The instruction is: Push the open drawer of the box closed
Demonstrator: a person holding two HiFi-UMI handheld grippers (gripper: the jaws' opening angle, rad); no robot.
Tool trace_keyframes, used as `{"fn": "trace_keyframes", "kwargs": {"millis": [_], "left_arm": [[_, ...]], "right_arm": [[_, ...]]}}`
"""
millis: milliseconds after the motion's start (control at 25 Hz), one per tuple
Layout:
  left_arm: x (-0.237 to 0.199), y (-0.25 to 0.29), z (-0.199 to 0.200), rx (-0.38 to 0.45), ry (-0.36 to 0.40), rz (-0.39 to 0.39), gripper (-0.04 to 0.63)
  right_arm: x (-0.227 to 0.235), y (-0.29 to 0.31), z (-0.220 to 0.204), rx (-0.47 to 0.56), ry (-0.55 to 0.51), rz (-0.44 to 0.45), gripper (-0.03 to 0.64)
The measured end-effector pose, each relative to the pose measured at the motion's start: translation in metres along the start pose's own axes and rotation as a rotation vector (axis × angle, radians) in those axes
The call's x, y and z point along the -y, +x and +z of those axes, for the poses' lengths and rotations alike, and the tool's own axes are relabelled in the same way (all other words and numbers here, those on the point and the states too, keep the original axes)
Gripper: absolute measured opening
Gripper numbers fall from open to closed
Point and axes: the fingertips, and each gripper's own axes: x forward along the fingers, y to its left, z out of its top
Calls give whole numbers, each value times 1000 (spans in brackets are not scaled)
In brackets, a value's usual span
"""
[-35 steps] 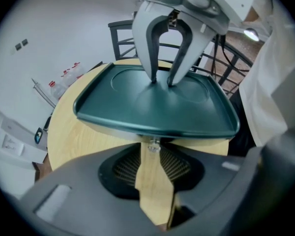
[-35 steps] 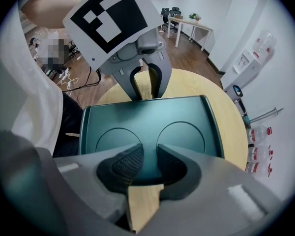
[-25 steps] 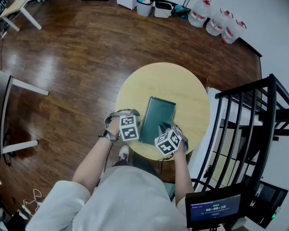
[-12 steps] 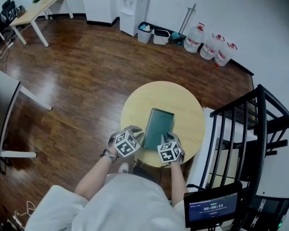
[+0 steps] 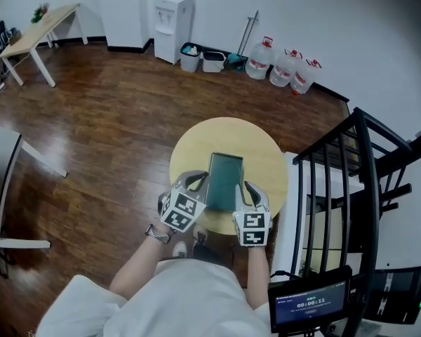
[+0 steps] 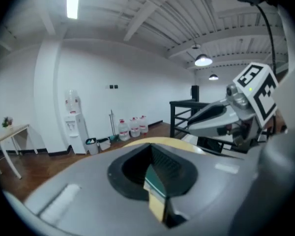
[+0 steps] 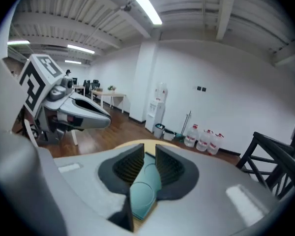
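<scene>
A dark green box (image 5: 224, 180) lies on the round yellow table (image 5: 261, 153); its drawer cannot be made out from above. My left gripper (image 5: 196, 184) sits at the box's near left corner with its jaws shut and nothing held. In the left gripper view the left gripper's (image 6: 150, 149) pads meet, and the box's green corner (image 6: 155, 185) shows below them. My right gripper (image 5: 249, 189) is at the near right corner. In its own view the right gripper (image 7: 146, 157) stands slightly open, with the box's rounded teal corner (image 7: 144, 187) showing in the narrow gap.
A black metal railing (image 5: 351, 188) stands close to the table's right side. A small screen (image 5: 309, 304) is at the lower right. Water bottles (image 5: 284, 67), bins (image 5: 202, 58) and a water dispenser (image 5: 172, 16) line the far wall. Wooden floor surrounds the table.
Both grippers have drawn back to the box's near end. The left one has swung in against the near left corner. The head camera has tilted up, showing more of the far wall.
</scene>
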Motion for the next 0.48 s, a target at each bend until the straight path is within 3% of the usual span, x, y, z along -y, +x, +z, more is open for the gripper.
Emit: {"fn": "trace_keyframes", "kwargs": {"millis": [240, 480], "left_arm": [[-14, -49, 55, 143, 52, 38, 8], [-18, -77, 83, 257, 94, 64, 8]], "right_arm": [[0, -57, 65, 247, 146, -14, 5], [22, -83, 91, 339, 116, -77, 5]]}}
